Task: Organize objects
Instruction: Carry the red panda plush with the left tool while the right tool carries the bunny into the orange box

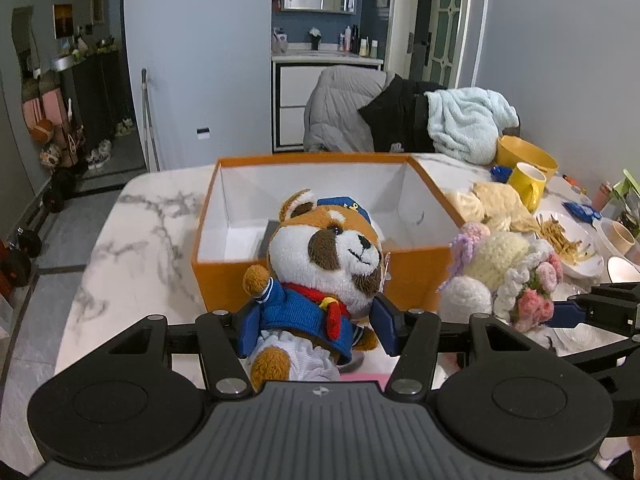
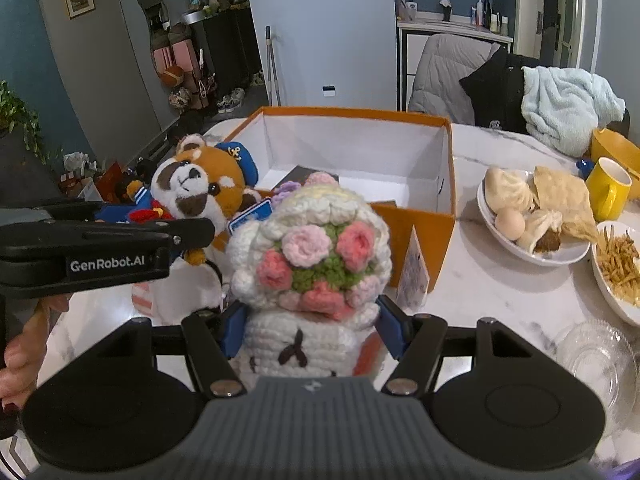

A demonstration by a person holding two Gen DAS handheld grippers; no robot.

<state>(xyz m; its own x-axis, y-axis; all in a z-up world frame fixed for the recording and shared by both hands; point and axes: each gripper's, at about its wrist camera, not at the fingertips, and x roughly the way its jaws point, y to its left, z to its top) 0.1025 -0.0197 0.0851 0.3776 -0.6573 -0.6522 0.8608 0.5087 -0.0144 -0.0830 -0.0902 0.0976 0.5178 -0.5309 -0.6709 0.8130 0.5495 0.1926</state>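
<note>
Left tongs [image 1: 316, 330] clamp a sailor-suited plush [image 1: 320, 264], right tongs [image 2: 312, 330] clamp a crocheted doll [image 2: 312, 280], before the orange box [image 2: 420, 236].

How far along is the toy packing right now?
Done: only a dark flat item lies in the orange box. In hand: left gripper clamps the red panda plush; right gripper clamps the crochet doll. Left: both toys go into the box.

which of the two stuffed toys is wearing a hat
The red panda plush, clamped in the left gripper: it wears a blue sailor cap. The crocheted doll in the right gripper has none, only knitted flowers.
</note>
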